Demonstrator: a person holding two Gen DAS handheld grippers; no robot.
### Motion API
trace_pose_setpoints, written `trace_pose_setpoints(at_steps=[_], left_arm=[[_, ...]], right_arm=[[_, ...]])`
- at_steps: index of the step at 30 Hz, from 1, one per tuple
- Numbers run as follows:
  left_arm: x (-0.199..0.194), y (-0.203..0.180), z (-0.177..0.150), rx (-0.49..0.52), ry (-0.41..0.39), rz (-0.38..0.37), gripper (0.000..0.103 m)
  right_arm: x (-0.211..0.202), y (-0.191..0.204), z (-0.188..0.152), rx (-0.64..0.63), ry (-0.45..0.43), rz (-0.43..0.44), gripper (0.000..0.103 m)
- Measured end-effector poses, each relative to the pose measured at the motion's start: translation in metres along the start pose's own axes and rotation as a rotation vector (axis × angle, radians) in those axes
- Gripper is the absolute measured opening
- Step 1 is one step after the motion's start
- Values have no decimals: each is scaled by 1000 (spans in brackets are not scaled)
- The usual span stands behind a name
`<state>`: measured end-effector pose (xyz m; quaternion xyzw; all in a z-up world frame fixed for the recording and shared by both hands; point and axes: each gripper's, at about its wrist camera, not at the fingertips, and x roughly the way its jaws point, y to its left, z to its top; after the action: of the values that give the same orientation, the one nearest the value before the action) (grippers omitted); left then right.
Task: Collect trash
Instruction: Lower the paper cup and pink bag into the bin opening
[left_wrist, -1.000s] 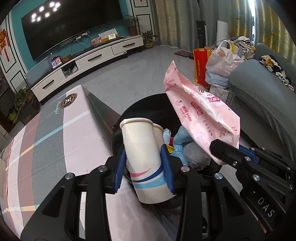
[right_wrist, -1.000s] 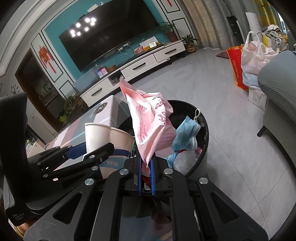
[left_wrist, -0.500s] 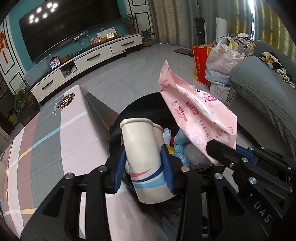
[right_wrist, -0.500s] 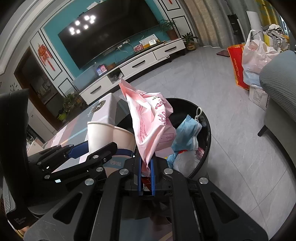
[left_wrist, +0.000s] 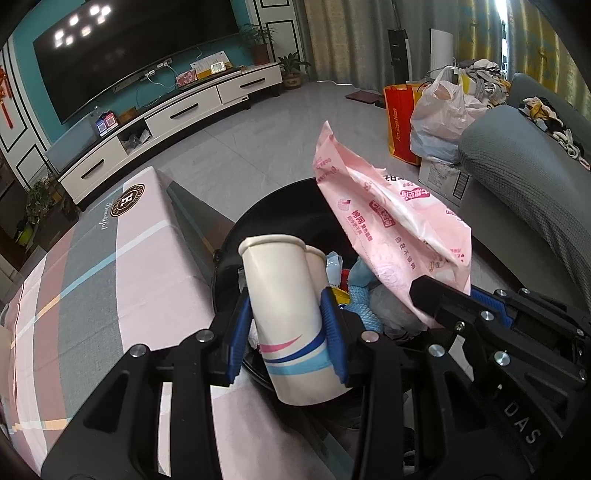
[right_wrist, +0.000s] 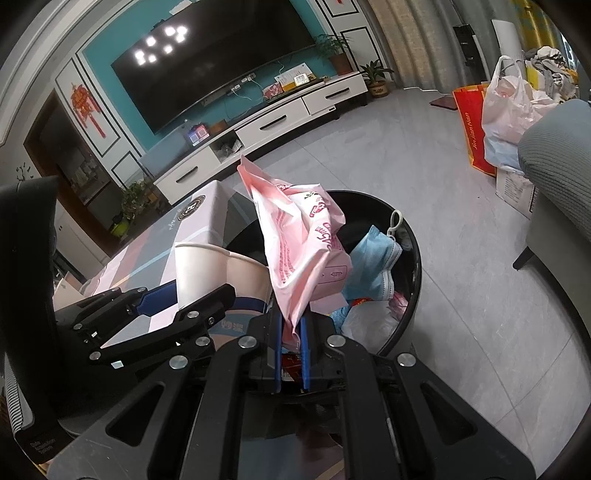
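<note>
My left gripper (left_wrist: 286, 332) is shut on stacked white paper cups (left_wrist: 284, 306) with pink and blue stripes, held upright at the near rim of a round black trash bin (left_wrist: 280, 206). My right gripper (right_wrist: 291, 350) is shut on the lower end of a pink plastic wrapper (right_wrist: 299, 247), held over the bin (right_wrist: 410, 258). The wrapper also shows in the left wrist view (left_wrist: 391, 236), and the cups in the right wrist view (right_wrist: 207, 273). The bin holds a blue face mask (right_wrist: 376, 258) and other crumpled trash.
A table with a pink and grey checked cloth (left_wrist: 103, 266) lies left of the bin. A grey sofa (left_wrist: 524, 177) stands on the right, with plastic bags (left_wrist: 439, 114) and a red bag beside it. A white TV cabinet (left_wrist: 177, 118) is across the tiled floor.
Both grippers have shifted slightly over the bin while keeping their hold. The pink wrapper has leaned a little further over the bin.
</note>
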<state>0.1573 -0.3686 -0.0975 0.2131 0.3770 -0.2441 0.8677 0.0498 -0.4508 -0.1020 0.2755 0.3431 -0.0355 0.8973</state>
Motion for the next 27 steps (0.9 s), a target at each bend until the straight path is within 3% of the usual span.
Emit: trace_pose_setpoints(at_steps=[27], left_arm=[[11, 2, 1, -7, 24, -2, 41]], right_arm=[[13, -7, 0, 17, 42, -30, 9]])
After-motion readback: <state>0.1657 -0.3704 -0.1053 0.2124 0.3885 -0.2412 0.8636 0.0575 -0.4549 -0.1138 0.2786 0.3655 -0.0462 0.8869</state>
